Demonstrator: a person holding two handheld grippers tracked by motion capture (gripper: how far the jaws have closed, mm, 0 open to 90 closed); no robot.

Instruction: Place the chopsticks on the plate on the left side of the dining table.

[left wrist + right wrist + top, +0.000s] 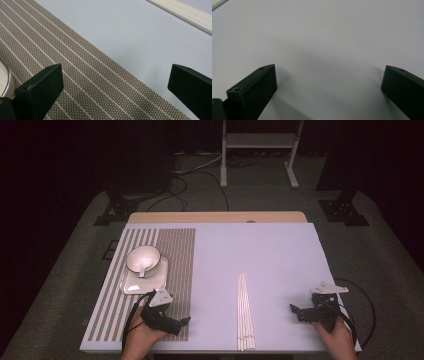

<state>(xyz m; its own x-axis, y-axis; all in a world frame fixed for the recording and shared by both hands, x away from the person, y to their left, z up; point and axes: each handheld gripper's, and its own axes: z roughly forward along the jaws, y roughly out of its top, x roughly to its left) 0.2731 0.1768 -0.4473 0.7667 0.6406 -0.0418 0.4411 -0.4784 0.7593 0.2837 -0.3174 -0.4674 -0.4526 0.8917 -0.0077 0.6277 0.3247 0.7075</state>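
Both grippers, left (pixel 186 321) and right (pixel 294 309), are held low with jaws spread, flanking slim white chopsticks (pixel 244 311) on the smooth worktop (pixel 270 255).

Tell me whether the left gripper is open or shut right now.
Open. In the left gripper view, the left gripper has its two black jaws spread wide apart over the striped placemat, with nothing between them.

Table (pixel 280 250) with placemat (pixel 175 250), chopsticks (pixel 244 312)
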